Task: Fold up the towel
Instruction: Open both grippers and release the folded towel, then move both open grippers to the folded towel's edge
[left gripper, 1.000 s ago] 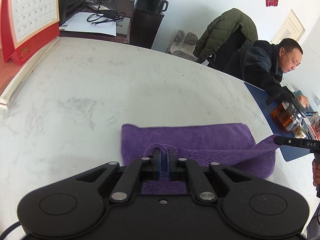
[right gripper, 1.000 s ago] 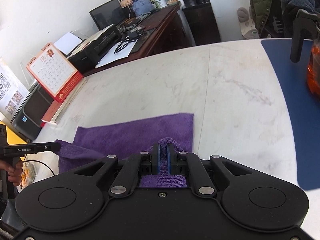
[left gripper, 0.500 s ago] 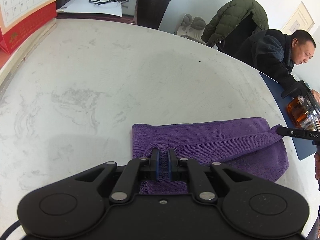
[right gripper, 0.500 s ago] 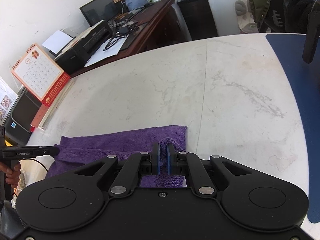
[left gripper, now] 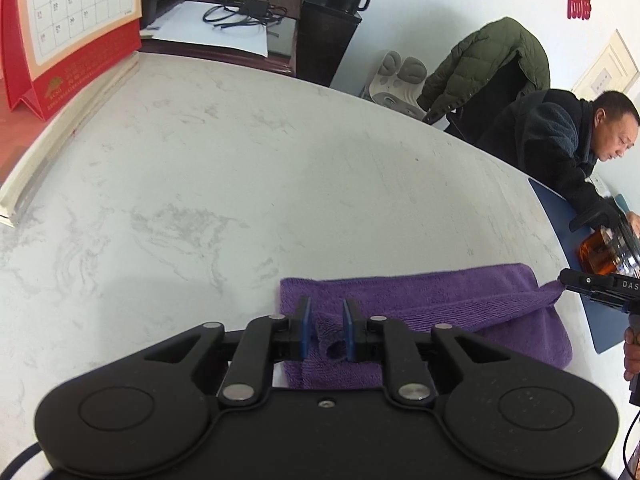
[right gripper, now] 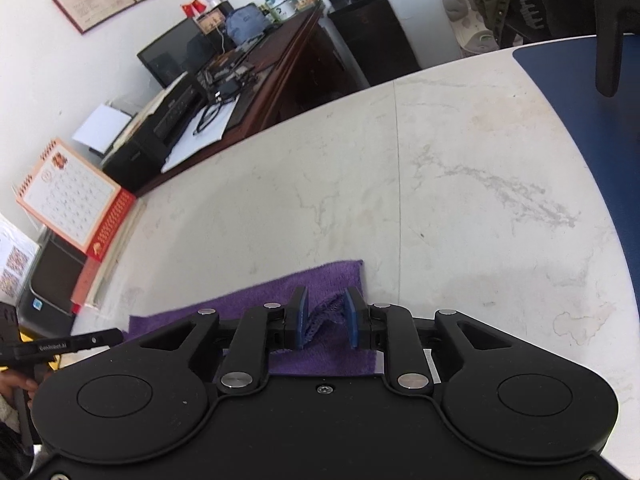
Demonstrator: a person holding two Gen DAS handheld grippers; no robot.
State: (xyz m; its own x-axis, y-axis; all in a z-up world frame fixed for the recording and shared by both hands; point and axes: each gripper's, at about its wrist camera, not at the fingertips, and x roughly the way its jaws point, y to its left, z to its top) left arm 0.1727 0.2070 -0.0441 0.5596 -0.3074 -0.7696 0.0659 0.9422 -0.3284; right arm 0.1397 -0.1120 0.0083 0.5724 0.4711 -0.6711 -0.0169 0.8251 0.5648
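- A purple towel (left gripper: 420, 300) is lying on a pale marble-patterned bench (left gripper: 240, 184), already doubled over so one layer is resting on another.
- The left gripper (left gripper: 325, 326) is pointing down at the towel's left end. Its blue fingers (left gripper: 305, 330) are moving apart, and a small pinched ridge of cloth is standing loose between them, no longer pressed.
- The right gripper (right gripper: 324, 320) is doing the same at the towel's right end (right gripper: 312, 280): its fingers (right gripper: 299, 322) are opening, with a raised tuft of cloth between them and a gap on either side.
- Judging by this, both corners are being let go so the folded layer can settle flat; the fold looks laid down, and smoothing or another fold may remain.
- Seen from the left camera, the right gripper's tip is sitting at the towel's far corner, which is drawn up to it.
- At the bench's far edge, a glass pot (left gripper: 600, 254) holding amber liquid is standing on a blue mat (left gripper: 560, 216), beside a seated person (left gripper: 560, 148).
- A red desk calendar (left gripper: 68, 28) is standing well apart from the towel.
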